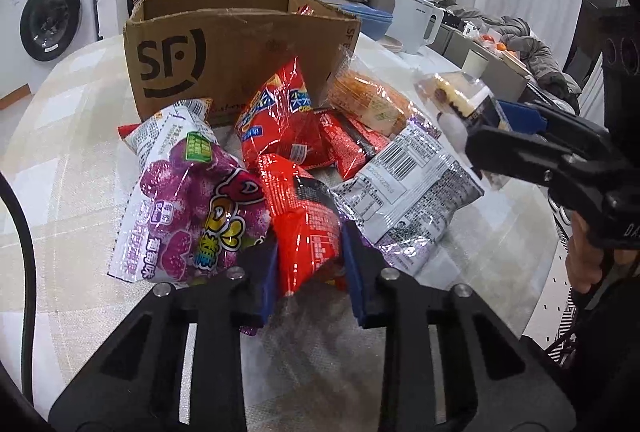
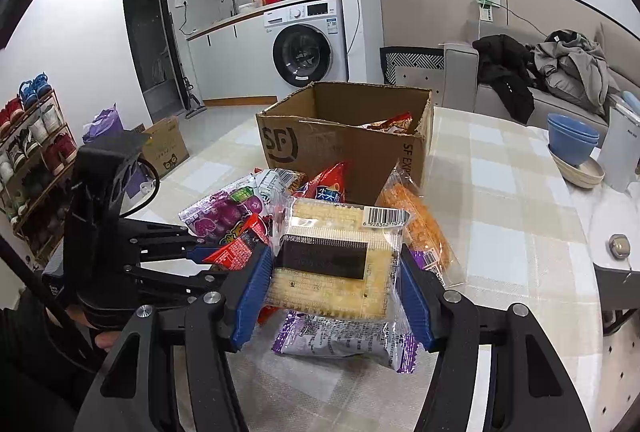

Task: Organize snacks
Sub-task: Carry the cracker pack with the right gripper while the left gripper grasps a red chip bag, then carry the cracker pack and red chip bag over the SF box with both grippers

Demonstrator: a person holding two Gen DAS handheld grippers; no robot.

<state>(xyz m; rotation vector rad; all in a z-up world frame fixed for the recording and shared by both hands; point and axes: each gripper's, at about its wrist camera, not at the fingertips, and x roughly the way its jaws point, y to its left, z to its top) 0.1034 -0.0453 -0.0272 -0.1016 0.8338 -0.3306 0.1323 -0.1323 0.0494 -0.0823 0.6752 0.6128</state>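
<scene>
A brown SF cardboard box (image 1: 224, 44) stands open on the table, with a snack inside (image 2: 390, 122). In front lies a pile of snack bags: a purple grape candy bag (image 1: 188, 192), red bags (image 1: 280, 120), an orange packet (image 1: 368, 100) and a silver-purple bag (image 1: 408, 188). My left gripper (image 1: 310, 268) is shut on a red snack bag (image 1: 304, 224) at the pile's near edge. My right gripper (image 2: 332, 284) is shut on a clear cracker pack (image 2: 336, 256), held above the pile; it also shows in the left wrist view (image 1: 464, 100).
Blue bowls (image 2: 572, 140) and a white kettle (image 1: 416, 20) stand on the table's far right. A sofa with clothes (image 2: 560, 72) is behind the table. A washing machine (image 2: 306, 44) and a shoe rack (image 2: 32, 148) stand across the room.
</scene>
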